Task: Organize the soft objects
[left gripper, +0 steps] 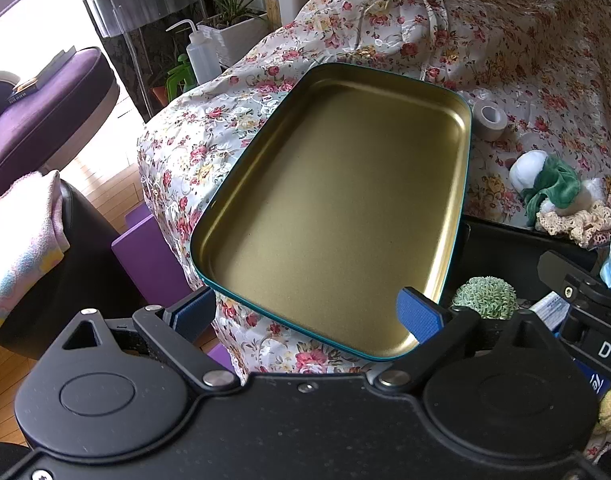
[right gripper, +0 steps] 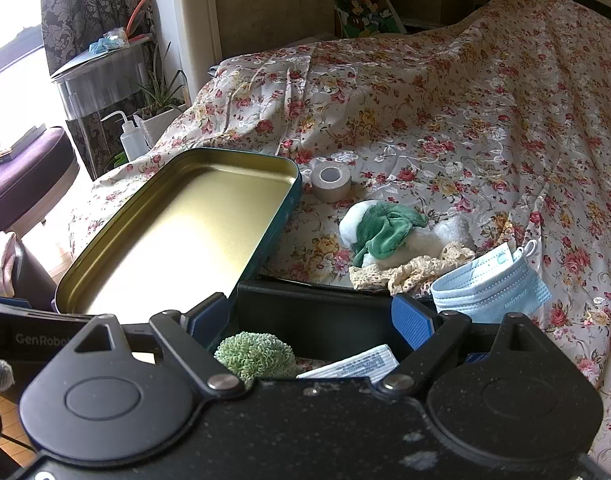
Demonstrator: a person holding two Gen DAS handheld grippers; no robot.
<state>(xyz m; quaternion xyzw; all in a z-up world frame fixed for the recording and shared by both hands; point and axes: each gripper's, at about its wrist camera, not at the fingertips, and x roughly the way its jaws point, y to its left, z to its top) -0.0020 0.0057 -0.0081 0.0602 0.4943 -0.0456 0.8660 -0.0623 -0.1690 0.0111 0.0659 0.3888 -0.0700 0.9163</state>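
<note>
1. While both tongs hung apart and held nothing, the sorting looked barely begun, since the open tin [right gripper: 177,216] at the left lay bare inside on the flowered bedspread [right gripper: 445,128].
2. The left tongs [left gripper: 307,312] stood wide over the tin's near edge, one blue pad outside the rim and one above the gold floor, neither pressing on it as far as could be seen.
3. Just right of the tin's far corner stood a roll of tape [right gripper: 331,176], apart from the soft things.
4. Nearer the middle, the right tongs [right gripper: 309,316] gaped over a black box [right gripper: 317,300], in which a green scrubby ball [right gripper: 255,354] and a white printed packet [right gripper: 353,364] lay below the pads, untouched.
5. Beyond the box's far rim lay a white and green plush toy [right gripper: 385,232], with a cream lace piece [right gripper: 405,272] against it.
6. Furthest right, a blue face mask [right gripper: 491,292] rested on the bedspread, just beside the box.
7. By my reading, the step in hand was choosing the first soft thing, most likely the scrubby ball, being closest.
8. The next move would call for lowering the right tongs into the box, closing gently on the ball, and carrying it left to the tin.
</note>
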